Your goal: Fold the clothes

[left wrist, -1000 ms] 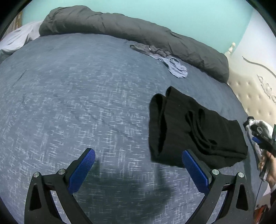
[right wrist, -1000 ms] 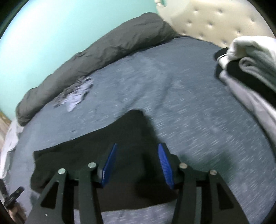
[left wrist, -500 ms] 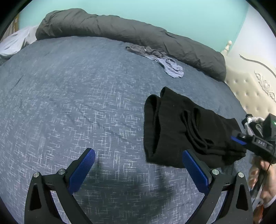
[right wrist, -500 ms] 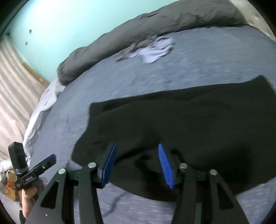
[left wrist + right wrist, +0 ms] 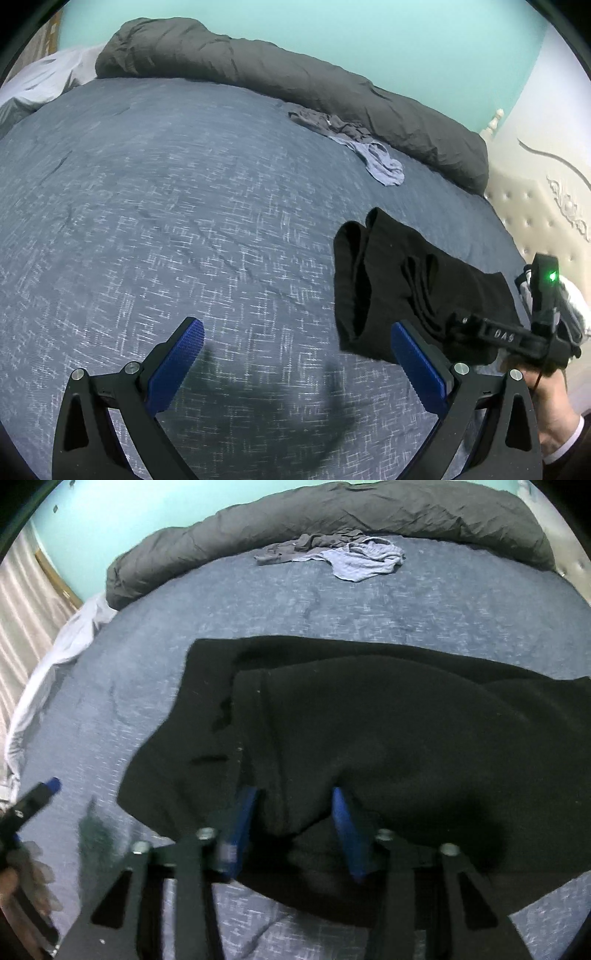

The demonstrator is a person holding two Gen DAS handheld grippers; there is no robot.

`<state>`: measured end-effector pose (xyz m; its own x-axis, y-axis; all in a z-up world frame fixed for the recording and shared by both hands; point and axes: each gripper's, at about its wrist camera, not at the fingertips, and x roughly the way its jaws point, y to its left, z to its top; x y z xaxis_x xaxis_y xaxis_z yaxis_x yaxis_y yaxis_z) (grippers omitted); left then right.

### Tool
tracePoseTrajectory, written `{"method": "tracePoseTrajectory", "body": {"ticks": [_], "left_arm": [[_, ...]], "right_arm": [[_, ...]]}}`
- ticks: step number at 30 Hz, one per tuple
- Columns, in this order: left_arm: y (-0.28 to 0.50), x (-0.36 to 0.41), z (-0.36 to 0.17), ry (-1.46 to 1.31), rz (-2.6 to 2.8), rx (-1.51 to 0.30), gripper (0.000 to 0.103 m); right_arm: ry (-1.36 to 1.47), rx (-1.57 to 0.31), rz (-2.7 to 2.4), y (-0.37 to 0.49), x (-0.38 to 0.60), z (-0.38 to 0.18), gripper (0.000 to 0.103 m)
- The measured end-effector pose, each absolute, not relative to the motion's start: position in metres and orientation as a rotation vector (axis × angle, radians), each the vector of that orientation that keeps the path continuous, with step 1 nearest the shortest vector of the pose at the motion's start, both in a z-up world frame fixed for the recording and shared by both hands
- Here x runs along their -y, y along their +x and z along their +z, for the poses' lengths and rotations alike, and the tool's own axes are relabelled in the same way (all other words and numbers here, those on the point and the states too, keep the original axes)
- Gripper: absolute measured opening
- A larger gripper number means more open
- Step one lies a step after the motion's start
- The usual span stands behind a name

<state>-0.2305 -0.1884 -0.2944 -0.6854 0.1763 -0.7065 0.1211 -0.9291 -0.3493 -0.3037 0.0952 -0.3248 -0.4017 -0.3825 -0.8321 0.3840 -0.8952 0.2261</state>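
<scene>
Closing on a raised fold of the black knit garment (image 5: 369, 716), the right gripper (image 5: 293, 830) now has cloth bunched between its narrowing jaws, where a second ago they stood wider above it; a lift looks next. It pitches steeply down. At nine o'clock, the left gripper (image 5: 295, 362) hovers released over the blue-grey bed cover (image 5: 166, 206).

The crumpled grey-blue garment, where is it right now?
The grey-blue garment lies at the far side of the bed, against the rolled dark duvet, well beyond the black garment.
</scene>
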Motion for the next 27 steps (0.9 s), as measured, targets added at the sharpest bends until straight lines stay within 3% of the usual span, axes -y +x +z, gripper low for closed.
{"method": "tracePoseTrajectory", "body": {"ticks": [5, 15, 17, 22, 27], "left_arm": [[-0.228, 0.193, -0.294, -1.229, 2.797, 0.595, 0.103], [-0.227, 0.199, -0.294, -1.226, 2.794, 0.627, 0.103], [-0.227, 0.199, -0.294, -1.228, 2.791, 0.635, 0.103], [-0.226, 0.199, -0.294, -1.228, 2.792, 0.631, 0.103], [-0.227, 0.203, -0.295, -1.23, 2.793, 0.645, 0.103]], "right_arm": [[1.327, -0.057, -2.335, -0.297, -0.094, -0.32, 0.011], [1.215, 0.237, -2.237, -0.298, -0.097, -0.286, 0.009], [1.245, 0.194, -2.232, -0.297, -0.089, -0.293, 0.009], [1.392, 0.196, -2.2, -0.3, -0.086, -0.313, 0.014], [1.285, 0.092, -2.299, -0.288, -0.087, -0.288, 0.033]]}}
